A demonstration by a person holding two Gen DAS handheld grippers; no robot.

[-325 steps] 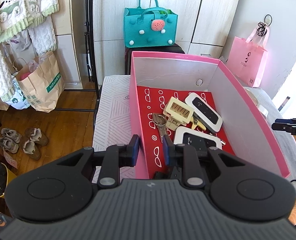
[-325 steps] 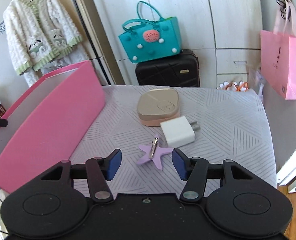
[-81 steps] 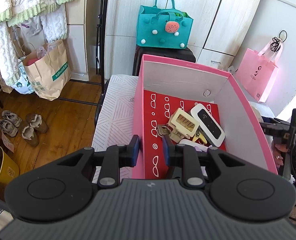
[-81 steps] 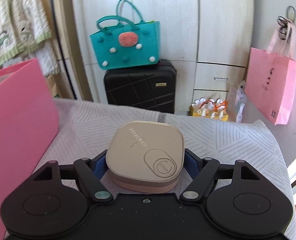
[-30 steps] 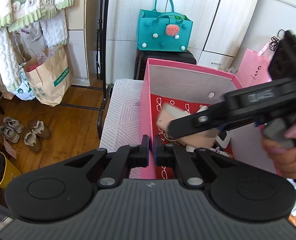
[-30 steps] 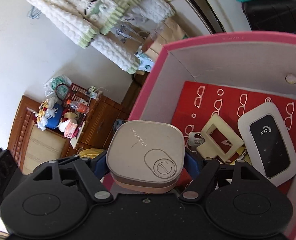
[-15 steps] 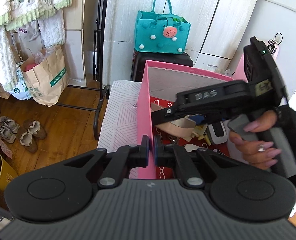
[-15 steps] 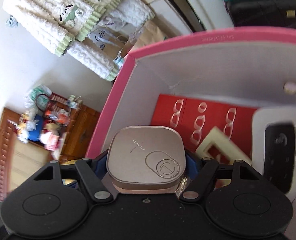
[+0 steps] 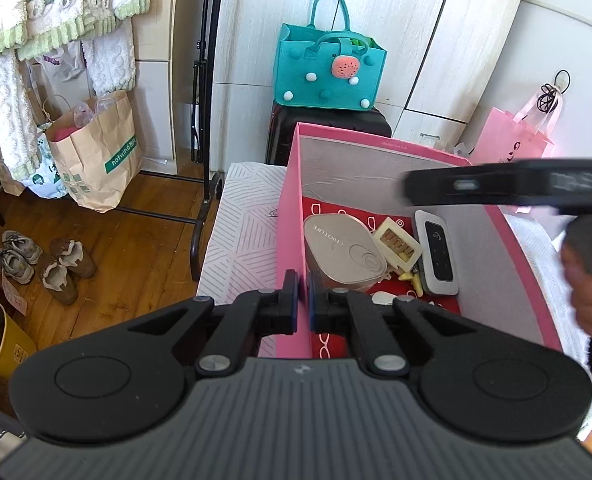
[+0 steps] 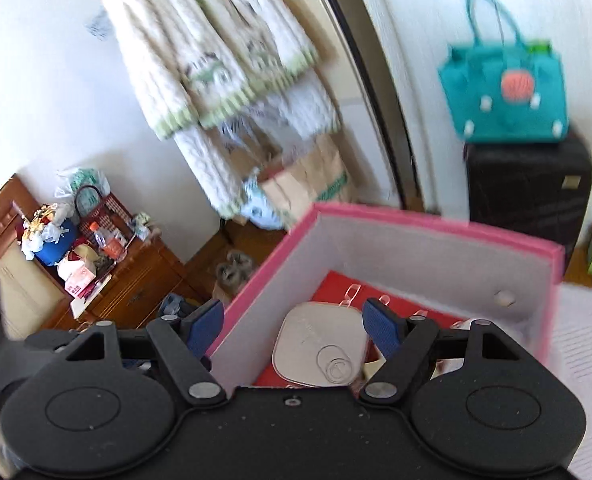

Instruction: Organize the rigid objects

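Observation:
A pink box point(image 9: 291, 184) with a red patterned floor stands on the bed. Inside lie a gold rounded case point(image 9: 342, 250), a cream plug adapter point(image 9: 398, 242), a white pocket router point(image 9: 438, 252) and other small items. My left gripper point(image 9: 300, 308) is shut on the box's left wall near its front corner. My right gripper point(image 10: 293, 326) is open and empty above the box, with the gold case point(image 10: 318, 350) lying below between its fingers. The right gripper's body crosses the left wrist view point(image 9: 508, 186).
A teal felt bag point(image 9: 330, 70) sits on a black suitcase point(image 10: 528, 192) behind the box. A clothes rack with knitwear point(image 10: 215, 52), paper bags point(image 9: 95, 156) and shoes point(image 9: 43, 264) stand on the wood floor at left. A pink bag point(image 9: 516, 140) hangs at right.
My right gripper has opened and let go of the gold case, which now lies in the box's left side. The right gripper has risen and pulled back. The left gripper stays clamped on the wall.

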